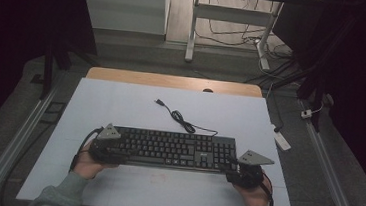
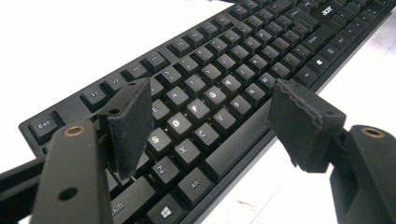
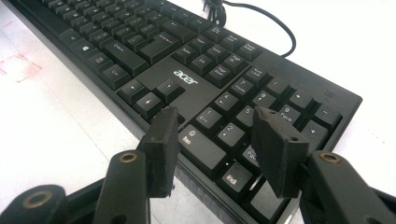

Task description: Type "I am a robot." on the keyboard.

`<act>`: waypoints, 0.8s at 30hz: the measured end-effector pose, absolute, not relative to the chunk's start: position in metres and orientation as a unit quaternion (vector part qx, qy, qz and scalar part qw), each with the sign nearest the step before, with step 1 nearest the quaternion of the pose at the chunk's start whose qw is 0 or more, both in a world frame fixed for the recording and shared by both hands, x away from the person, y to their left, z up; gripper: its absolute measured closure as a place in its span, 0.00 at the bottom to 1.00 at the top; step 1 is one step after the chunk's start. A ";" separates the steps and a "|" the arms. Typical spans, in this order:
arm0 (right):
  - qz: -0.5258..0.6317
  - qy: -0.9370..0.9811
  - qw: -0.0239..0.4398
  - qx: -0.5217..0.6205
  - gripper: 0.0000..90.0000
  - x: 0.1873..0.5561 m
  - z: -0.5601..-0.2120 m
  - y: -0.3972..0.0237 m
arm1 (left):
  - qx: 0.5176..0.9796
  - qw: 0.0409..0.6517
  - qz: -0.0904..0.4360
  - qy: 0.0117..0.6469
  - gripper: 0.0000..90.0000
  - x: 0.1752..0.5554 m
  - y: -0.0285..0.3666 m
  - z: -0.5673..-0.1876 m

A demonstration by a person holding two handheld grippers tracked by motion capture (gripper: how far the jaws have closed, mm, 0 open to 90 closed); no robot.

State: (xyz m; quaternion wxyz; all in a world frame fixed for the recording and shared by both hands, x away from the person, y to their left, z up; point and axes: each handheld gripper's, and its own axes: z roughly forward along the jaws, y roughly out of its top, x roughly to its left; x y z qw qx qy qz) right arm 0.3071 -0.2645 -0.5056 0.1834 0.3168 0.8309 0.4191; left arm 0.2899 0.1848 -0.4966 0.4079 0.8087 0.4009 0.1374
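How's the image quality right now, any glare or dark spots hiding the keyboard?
High view: dim, surroundings nearly black, keyboard legends unreadable. Left gripper view: table blown out white, glare on the D and G keys, near pads soft. Right gripper view: bright table, legends crisp, pads slightly blurred.

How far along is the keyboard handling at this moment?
Looks done: the keyboard lies flat on the white table, its cable trailing behind. In hand: the left tongs stand open over the keyboard's left end, gripping nothing; the right tongs stand open at the number pad's front edge. Left: any grip or move; neither pair is closed on it.
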 end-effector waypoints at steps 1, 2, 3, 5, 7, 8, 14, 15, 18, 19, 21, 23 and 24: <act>0.418 0.831 0.183 0.317 0.57 0.307 -0.506 -0.265 | 0.808 0.408 0.137 0.402 0.34 0.290 0.185 -0.496; 0.417 0.832 0.184 0.317 0.57 0.307 -0.505 -0.265 | 0.808 0.408 0.137 0.402 0.34 0.290 0.186 -0.496; 0.417 0.832 0.184 0.317 0.57 0.307 -0.505 -0.264 | 0.808 0.408 0.137 0.402 0.34 0.290 0.186 -0.496; 0.415 0.832 0.186 0.317 0.57 0.307 -0.505 -0.264 | 0.809 0.407 0.138 0.402 0.34 0.290 0.187 -0.496; 0.418 0.831 0.183 0.317 0.57 0.307 -0.506 -0.264 | 0.809 0.405 0.139 0.404 0.34 0.291 0.188 -0.496; 0.416 0.832 0.183 0.318 0.57 0.307 -0.506 -0.264 | 0.808 0.404 0.140 0.404 0.34 0.291 0.188 -0.496; 0.414 0.834 0.182 0.317 0.57 0.308 -0.508 -0.262 | 0.800 0.401 0.153 0.420 0.36 0.293 0.194 -0.497; 0.411 0.834 0.184 0.317 0.57 0.307 -0.508 -0.262 | 0.797 0.400 0.156 0.424 0.37 0.293 0.196 -0.497; 0.411 0.837 0.180 0.315 0.57 0.307 -0.508 -0.261 | 0.793 0.402 0.159 0.428 0.39 0.294 0.199 -0.497; 0.411 0.837 0.180 0.315 0.57 0.307 -0.509 -0.261 | 0.793 0.403 0.158 0.429 0.39 0.294 0.200 -0.497; 0.410 0.836 0.181 0.316 0.57 0.307 -0.509 -0.261 | 0.792 0.402 0.159 0.431 0.40 0.294 0.202 -0.498; 0.410 0.836 0.182 0.316 0.57 0.307 -0.509 -0.261 | 0.791 0.402 0.159 0.434 0.41 0.295 0.204 -0.499; 0.410 0.836 0.182 0.316 0.57 0.307 -0.509 -0.261 | 0.791 0.401 0.159 0.434 0.42 0.295 0.205 -0.499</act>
